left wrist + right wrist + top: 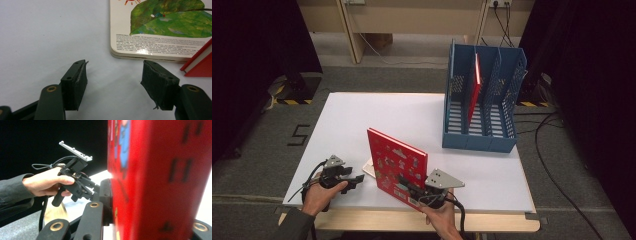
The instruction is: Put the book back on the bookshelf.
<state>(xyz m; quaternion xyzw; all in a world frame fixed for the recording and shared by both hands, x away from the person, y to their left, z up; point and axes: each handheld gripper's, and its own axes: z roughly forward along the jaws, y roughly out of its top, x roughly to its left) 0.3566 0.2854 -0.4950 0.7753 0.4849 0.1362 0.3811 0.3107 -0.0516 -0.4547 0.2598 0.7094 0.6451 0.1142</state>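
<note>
A red picture book (397, 167) stands upright on the white table (362, 115) near the front edge. My right gripper (414, 192) is shut on its lower near corner. In the right gripper view the red cover (160, 180) sits tight against my left pad (104, 195). My left gripper (356, 180) rests low on the table to the left of the book, open with nothing between its jaws (113, 82). A white board book with a green leaf picture (160, 30) lies flat just beyond them, beside the red book's corner (200, 66).
A blue file rack (482, 135) with several slots stands at the back right of the table. Another red book (475, 85) leans in its middle slot. The white book (369, 167) lies partly behind the upright one. The person's left hand (47, 182) holds the left gripper.
</note>
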